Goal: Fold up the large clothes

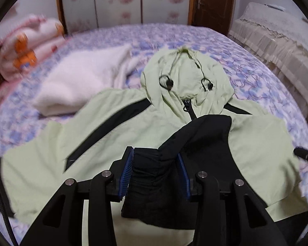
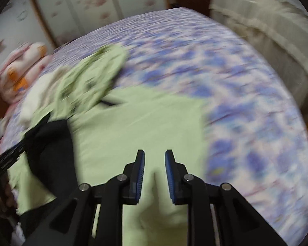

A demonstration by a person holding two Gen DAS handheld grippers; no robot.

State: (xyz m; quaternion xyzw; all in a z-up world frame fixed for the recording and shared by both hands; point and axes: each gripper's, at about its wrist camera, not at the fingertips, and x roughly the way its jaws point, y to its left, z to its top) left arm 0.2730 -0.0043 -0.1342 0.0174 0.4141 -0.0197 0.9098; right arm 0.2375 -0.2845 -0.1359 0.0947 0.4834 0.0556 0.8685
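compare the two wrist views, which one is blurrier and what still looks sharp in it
Right wrist view: heavy motion smear across the bedspread and green jacket; only the right gripper stays crisp. Left wrist view: the jacket's hood is sharp; the white fleece is blurred.

Jacket (image 1: 117, 135): pale green with black panels and black zip. Bedsheet (image 1: 246, 65): blue and lilac floral print on white. Towel (image 1: 80, 82) at ten o'clock: white. Blanket (image 1: 28, 49): pink, orange patches. Gripper pads (image 1: 126, 176): blue.
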